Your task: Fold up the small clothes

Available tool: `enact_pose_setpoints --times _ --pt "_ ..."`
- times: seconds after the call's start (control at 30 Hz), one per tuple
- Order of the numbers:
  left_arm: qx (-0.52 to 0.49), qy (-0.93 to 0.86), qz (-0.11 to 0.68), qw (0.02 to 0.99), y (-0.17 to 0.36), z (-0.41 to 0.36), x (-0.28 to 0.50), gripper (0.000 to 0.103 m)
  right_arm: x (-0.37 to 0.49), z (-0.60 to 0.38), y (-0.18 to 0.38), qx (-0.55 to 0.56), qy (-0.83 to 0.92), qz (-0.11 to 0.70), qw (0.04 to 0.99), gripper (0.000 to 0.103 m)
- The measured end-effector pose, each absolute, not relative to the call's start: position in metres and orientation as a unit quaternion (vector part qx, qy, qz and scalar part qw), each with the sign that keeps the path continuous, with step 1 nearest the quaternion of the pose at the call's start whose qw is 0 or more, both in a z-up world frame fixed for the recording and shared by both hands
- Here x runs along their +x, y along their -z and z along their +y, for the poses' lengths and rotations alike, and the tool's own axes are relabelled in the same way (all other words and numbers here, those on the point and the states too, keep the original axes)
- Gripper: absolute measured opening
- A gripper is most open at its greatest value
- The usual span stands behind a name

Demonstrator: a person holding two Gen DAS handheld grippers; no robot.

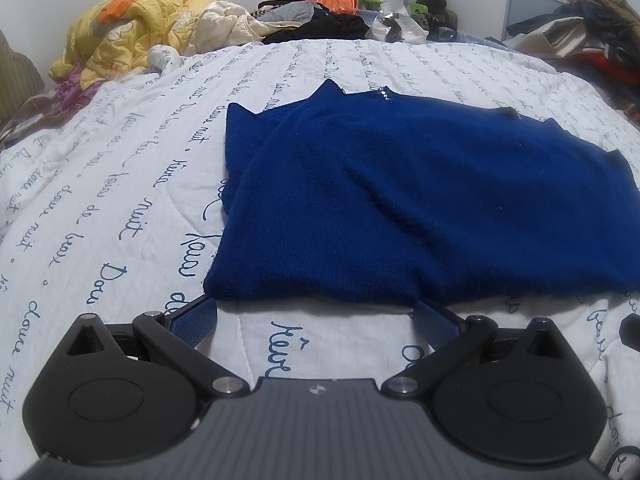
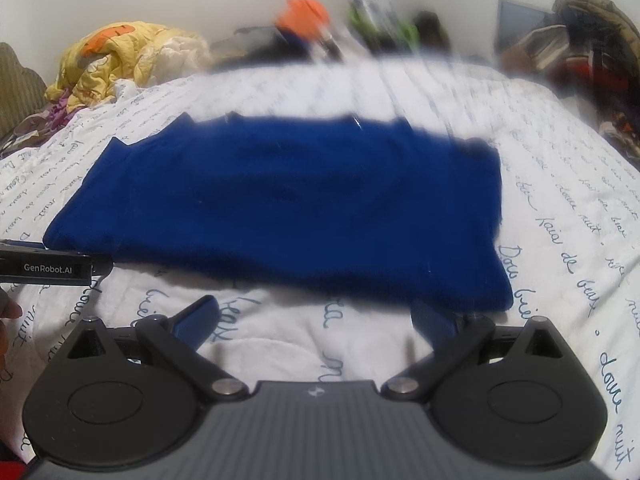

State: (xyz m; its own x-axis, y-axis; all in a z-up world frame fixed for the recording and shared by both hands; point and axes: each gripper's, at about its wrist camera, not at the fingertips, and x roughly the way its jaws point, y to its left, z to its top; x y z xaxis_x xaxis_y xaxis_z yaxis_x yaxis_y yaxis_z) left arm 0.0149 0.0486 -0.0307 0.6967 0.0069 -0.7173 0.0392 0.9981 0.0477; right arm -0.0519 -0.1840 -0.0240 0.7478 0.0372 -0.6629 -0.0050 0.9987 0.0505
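Now the blue sweater point(image 1: 420, 200) lies partly folded on the bed point(image 1: 120, 184), sleeves tucked in, further folds seemingly left, while left gripper point(image 1: 316, 314) and right gripper point(image 2: 316, 316) sit with jaws wide, empty.

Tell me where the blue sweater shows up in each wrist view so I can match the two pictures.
Left wrist: the blue sweater fills the centre and right, its near hem just beyond the open left gripper.
Right wrist: the blue sweater lies across the centre and left, blurred, its hem ahead of the open right gripper.
Shared landmark: the yellow quilt at upper left in both.
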Motion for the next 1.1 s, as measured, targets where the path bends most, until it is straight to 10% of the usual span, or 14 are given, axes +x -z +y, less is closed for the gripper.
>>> enact_pose_setpoints --times 1.1 --pt "0.000 -0.013 0.354 0.935 -0.009 0.101 0.070 0.103 -0.035 -0.136 -0.002 -0.098 -0.076 0.284 0.951 0.103"
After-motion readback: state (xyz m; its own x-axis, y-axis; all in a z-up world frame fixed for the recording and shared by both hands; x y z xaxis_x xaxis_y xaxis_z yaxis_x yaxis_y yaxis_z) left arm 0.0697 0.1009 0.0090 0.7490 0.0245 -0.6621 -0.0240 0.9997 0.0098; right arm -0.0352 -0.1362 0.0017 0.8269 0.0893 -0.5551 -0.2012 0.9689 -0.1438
